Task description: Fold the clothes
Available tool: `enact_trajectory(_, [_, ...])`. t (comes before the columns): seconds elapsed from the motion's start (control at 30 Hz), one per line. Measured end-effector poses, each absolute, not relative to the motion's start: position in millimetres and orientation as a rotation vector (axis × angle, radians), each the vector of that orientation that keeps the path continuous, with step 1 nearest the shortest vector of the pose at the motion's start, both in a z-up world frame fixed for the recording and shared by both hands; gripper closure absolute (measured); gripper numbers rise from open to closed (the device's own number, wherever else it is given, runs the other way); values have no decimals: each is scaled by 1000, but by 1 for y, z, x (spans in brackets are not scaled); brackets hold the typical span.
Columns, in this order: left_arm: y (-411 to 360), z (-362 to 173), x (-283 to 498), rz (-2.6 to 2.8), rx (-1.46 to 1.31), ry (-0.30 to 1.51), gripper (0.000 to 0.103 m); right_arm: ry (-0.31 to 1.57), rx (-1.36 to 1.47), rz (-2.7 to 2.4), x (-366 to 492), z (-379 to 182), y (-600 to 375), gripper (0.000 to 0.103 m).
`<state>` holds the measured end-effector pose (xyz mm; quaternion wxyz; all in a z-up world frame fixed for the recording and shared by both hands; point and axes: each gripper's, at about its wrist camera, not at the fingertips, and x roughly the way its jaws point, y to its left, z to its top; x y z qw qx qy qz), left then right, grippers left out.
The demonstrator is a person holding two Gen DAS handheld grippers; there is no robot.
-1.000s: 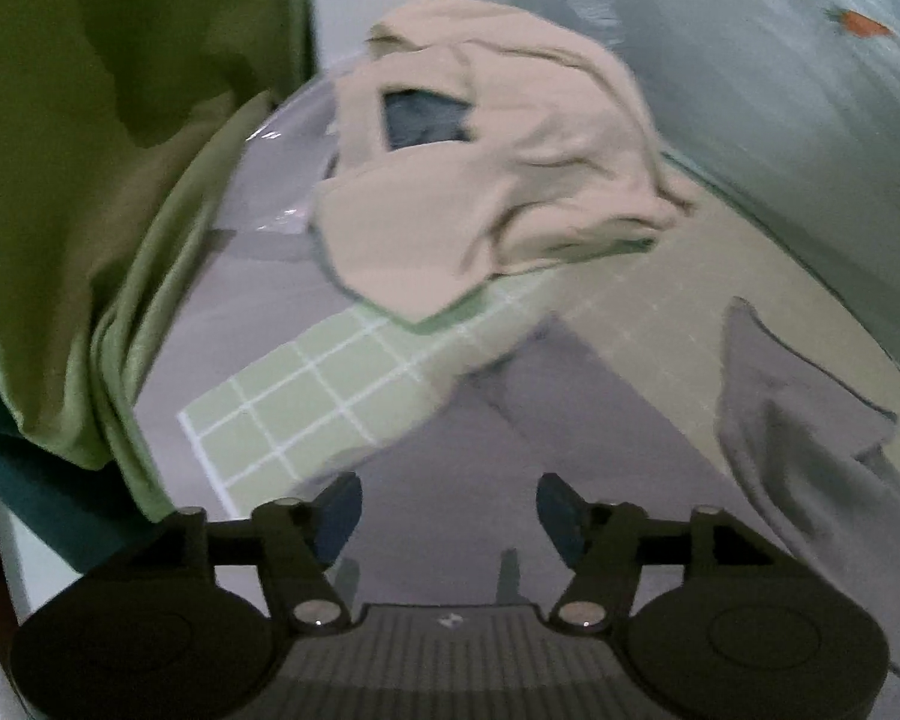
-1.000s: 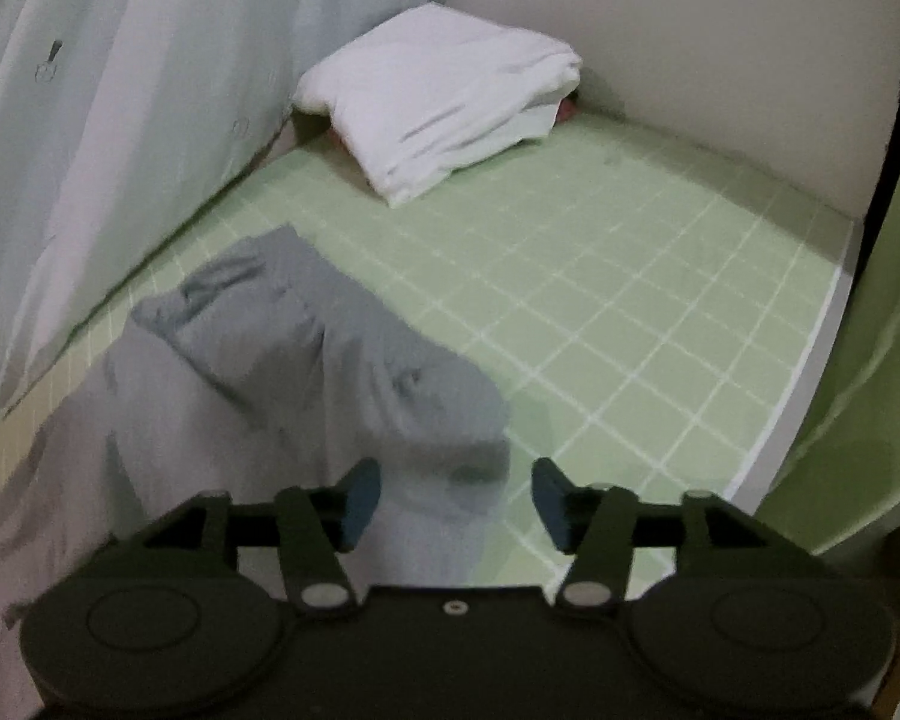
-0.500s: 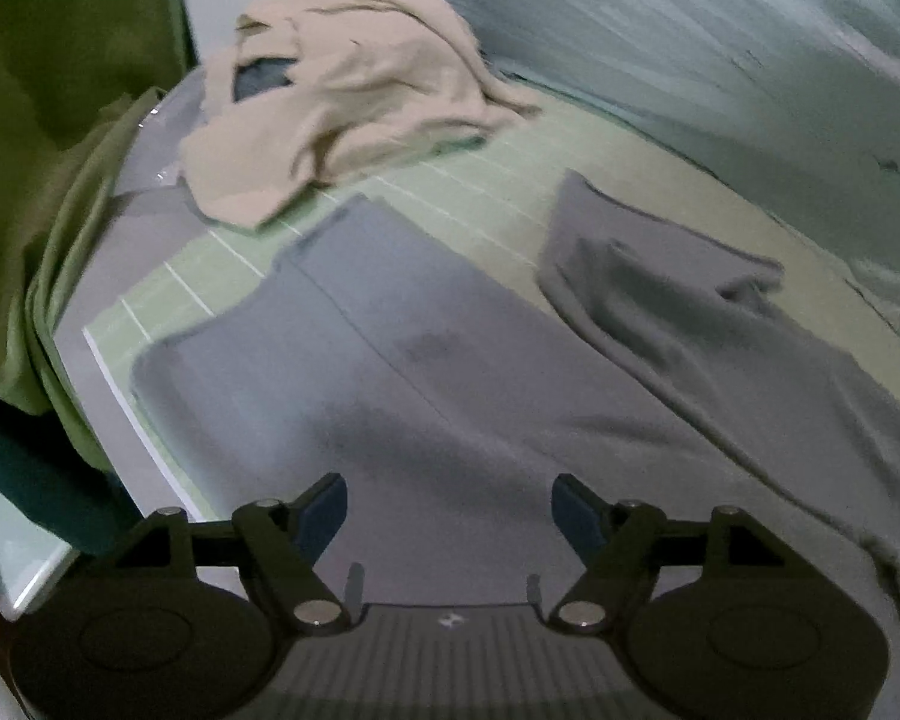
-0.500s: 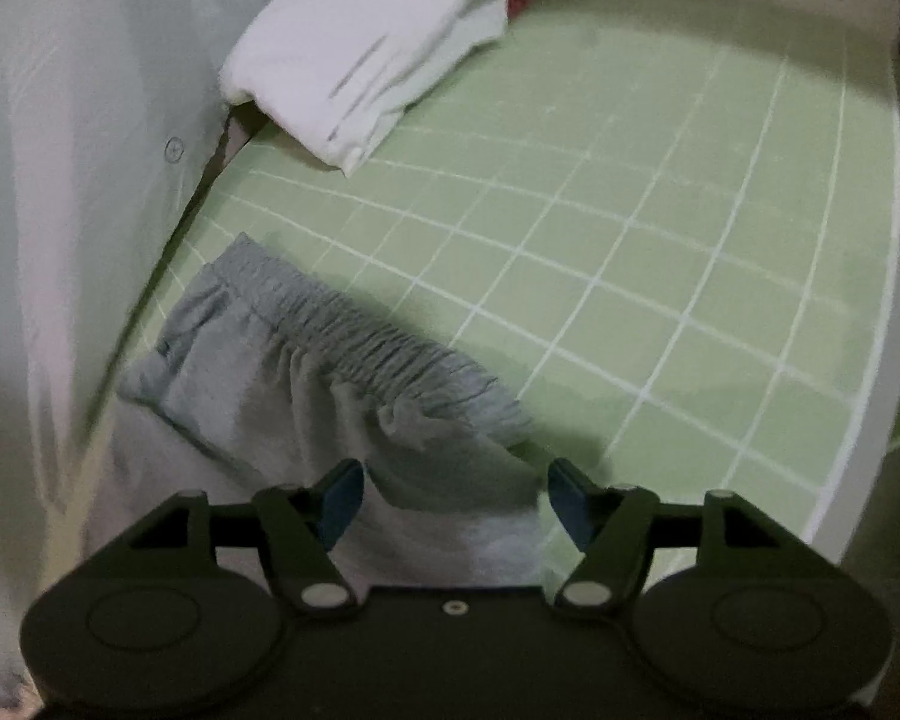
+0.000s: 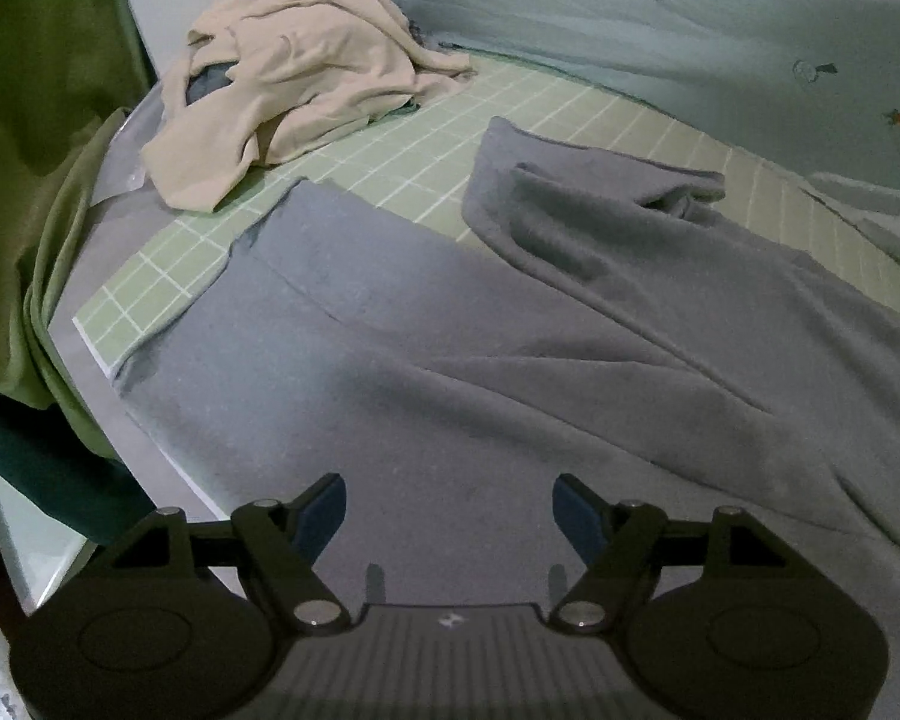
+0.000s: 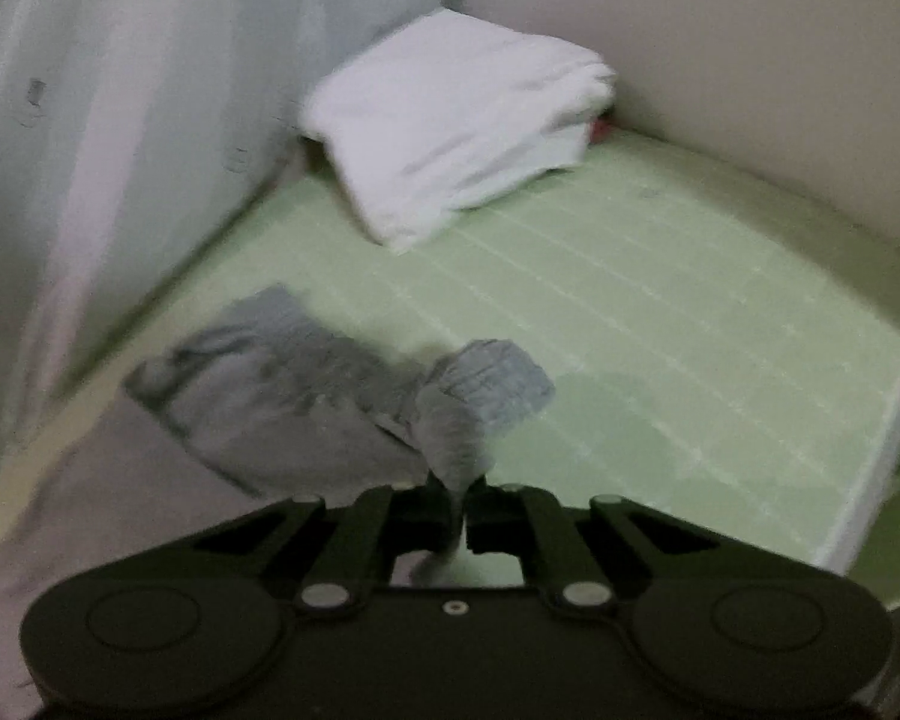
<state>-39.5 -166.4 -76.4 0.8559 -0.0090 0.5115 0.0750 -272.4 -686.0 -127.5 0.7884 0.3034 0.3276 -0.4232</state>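
Observation:
Grey trousers (image 5: 450, 324) lie spread on the green checked mat (image 5: 510, 114), two legs pointing toward a beige heap. My left gripper (image 5: 449, 515) is open and empty, low over the near leg's cloth. In the right wrist view my right gripper (image 6: 457, 519) is shut on the waistband end of the grey trousers (image 6: 456, 426) and lifts a bunch of it off the mat (image 6: 660, 324). The rest of the waistband (image 6: 258, 372) lies crumpled to the left.
A crumpled beige garment (image 5: 294, 78) lies at the far left of the mat. A folded white stack (image 6: 450, 126) sits in the far corner. A pale curtain (image 5: 660, 18) runs along the back. A green cloth (image 5: 24, 150) hangs at the left edge.
My right gripper has closed on the trousers' waistband and raised it. My left gripper has swung right and down over the trouser leg, still open.

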Motion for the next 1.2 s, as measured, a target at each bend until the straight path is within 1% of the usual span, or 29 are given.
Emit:
enact_trajectory(0.07, [-166,-75,-36,156,-7,1080,26,762,647,-930,-271,-136,-685,85])
enact_trajectory(0.13, [-164,-73,-32,157,-4,1069,26,790,629,-947,-269,-139,-681,60])
enact_trajectory(0.17, [-163,-72,-29,156,-8,1068,26,782,601,-958,-267,-135,-675,53])
enact_trajectory(0.23, [-158,-73,-18,151,-20,1066,25,770,527,-977,-256,-128,-664,28])
enact_trajectory(0.3, [-158,-75,-2,146,-32,1065,25,758,457,-978,-244,-122,-662,16])
enact_trajectory(0.4, [-163,-78,25,132,-42,1059,25,758,412,-955,-216,-115,-662,6])
enact_trajectory(0.47, [-166,-80,44,122,-49,1056,24,746,405,-924,-197,-109,-662,5])
enact_trajectory(0.53, [-169,-82,62,113,-56,1052,20,730,377,-890,-177,-105,-664,4])
enact_trajectory(0.67, [-174,-86,98,96,-74,1047,20,731,333,-848,-126,-106,-683,4])
enact_trajectory(0.73, [-163,-93,122,111,-109,1064,20,741,337,-814,-98,-111,-698,4])
enact_trajectory(0.83, [-154,-102,157,141,-141,1103,20,797,331,-780,-53,-128,-723,4])
enact_trajectory(1.0, [-148,-114,195,166,-115,1129,20,890,322,-795,-9,-153,-744,5])
enact_trajectory(1.07, [-145,-120,208,195,-114,1135,20,925,321,-812,2,-161,-750,8])
enact_trajectory(1.1, [-144,-122,214,206,-123,1139,20,922,327,-825,3,-164,-753,16])
enact_trajectory(1.13, [-142,-124,218,211,-128,1142,20,912,334,-840,3,-165,-755,20])
enact_trajectory(1.17, [-141,-126,223,217,-128,1144,20,902,342,-854,3,-167,-757,20])
enact_trajectory(1.2, [-140,-129,228,223,-126,1145,20,886,360,-873,2,-168,-761,26])
